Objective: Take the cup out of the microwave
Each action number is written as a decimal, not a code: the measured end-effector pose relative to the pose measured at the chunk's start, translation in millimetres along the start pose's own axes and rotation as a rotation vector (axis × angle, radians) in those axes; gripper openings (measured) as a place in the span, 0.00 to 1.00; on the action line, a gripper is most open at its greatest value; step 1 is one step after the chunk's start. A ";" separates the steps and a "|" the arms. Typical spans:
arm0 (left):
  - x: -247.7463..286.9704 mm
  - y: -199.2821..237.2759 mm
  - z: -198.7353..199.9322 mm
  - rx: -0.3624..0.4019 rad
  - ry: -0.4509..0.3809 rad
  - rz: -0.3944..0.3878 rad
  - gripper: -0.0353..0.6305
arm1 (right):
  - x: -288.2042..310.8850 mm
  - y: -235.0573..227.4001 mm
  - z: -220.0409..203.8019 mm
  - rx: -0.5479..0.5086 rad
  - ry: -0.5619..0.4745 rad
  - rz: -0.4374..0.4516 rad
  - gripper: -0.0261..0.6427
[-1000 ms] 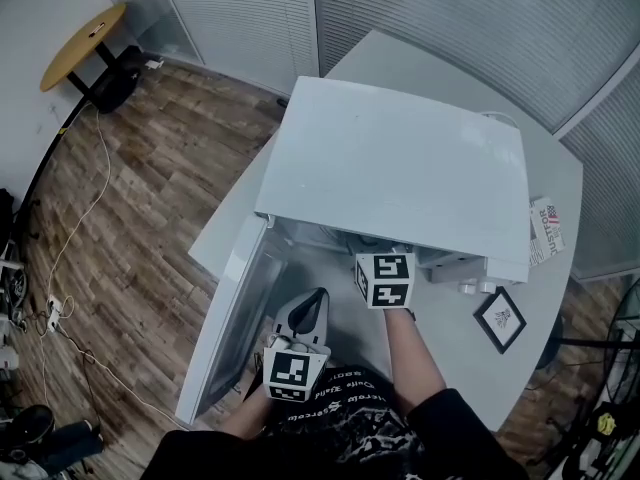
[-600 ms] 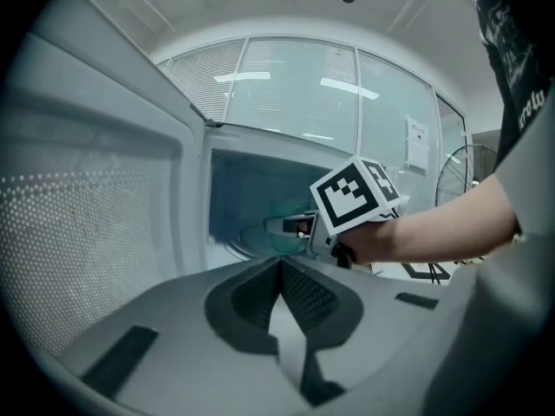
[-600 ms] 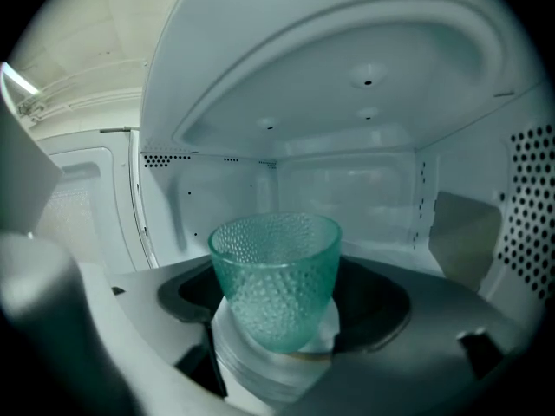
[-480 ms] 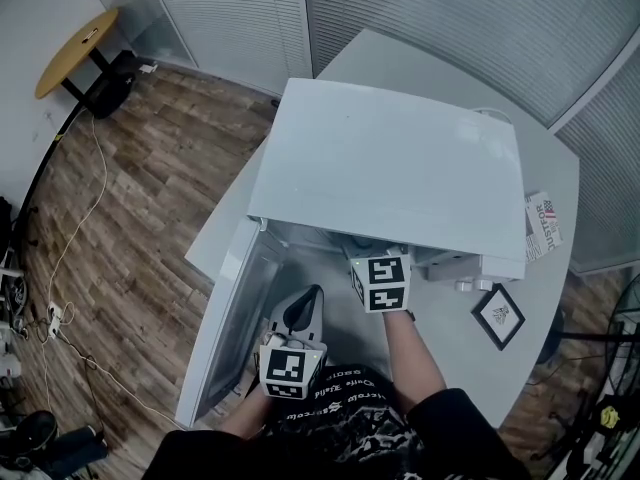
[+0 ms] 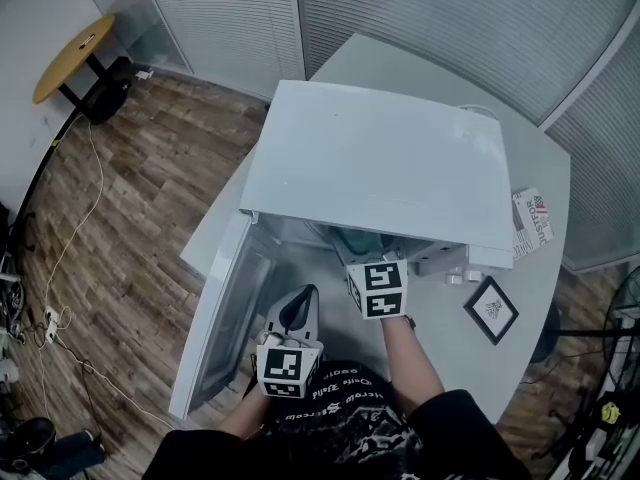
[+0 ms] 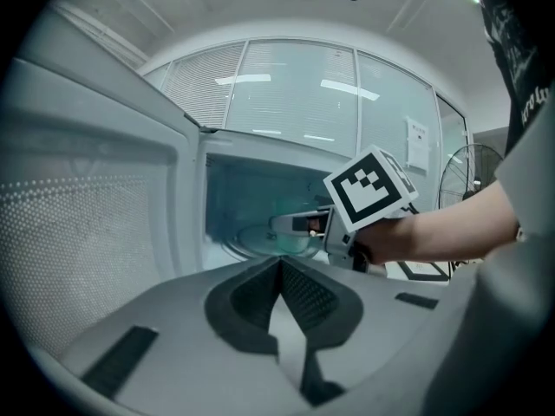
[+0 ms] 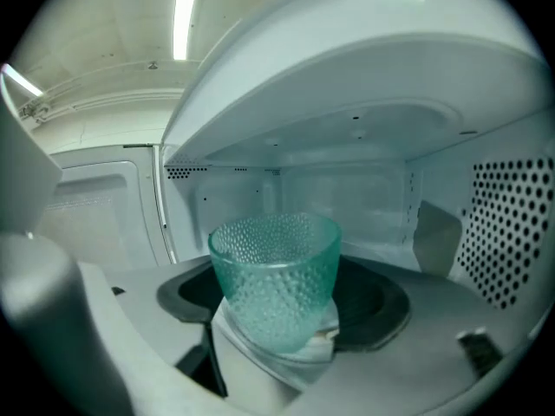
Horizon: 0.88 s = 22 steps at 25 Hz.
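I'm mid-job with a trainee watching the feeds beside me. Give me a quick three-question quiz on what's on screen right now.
1. True or false: the left tool is shut on the cup.
2. The door of the microwave is: A) shut; B) open, swung to the person's left; C) taken off.
3. Fill in: the dimpled glass cup is ____ in colour.
Key: 1 false; its jaws are together on nothing, and the right tool holds the cup. 2 B. 3 green.
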<state>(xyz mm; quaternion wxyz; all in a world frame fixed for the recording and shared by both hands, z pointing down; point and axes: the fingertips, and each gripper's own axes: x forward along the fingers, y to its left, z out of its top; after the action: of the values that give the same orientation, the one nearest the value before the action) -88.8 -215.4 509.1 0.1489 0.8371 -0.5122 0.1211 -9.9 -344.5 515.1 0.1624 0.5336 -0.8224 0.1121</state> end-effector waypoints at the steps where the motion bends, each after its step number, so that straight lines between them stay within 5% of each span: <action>1: -0.9 -1.5 -0.4 0.000 0.000 0.002 0.06 | -3.1 0.9 -1.8 -0.001 0.002 0.002 0.60; 13: -13.6 1.9 4.6 -0.014 -0.037 0.069 0.06 | -56.1 12.1 -20.9 -0.005 0.005 0.024 0.60; 22: -23.4 -22.0 6.9 -0.006 -0.066 0.045 0.06 | -99.8 14.1 -31.6 -0.001 -0.001 0.032 0.60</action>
<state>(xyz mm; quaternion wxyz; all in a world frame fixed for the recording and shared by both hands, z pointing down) -79.3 -189.3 491.6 0.1315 0.8284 -0.5360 0.0953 19.6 -243.5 505.4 0.1605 0.5202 -0.8310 0.1139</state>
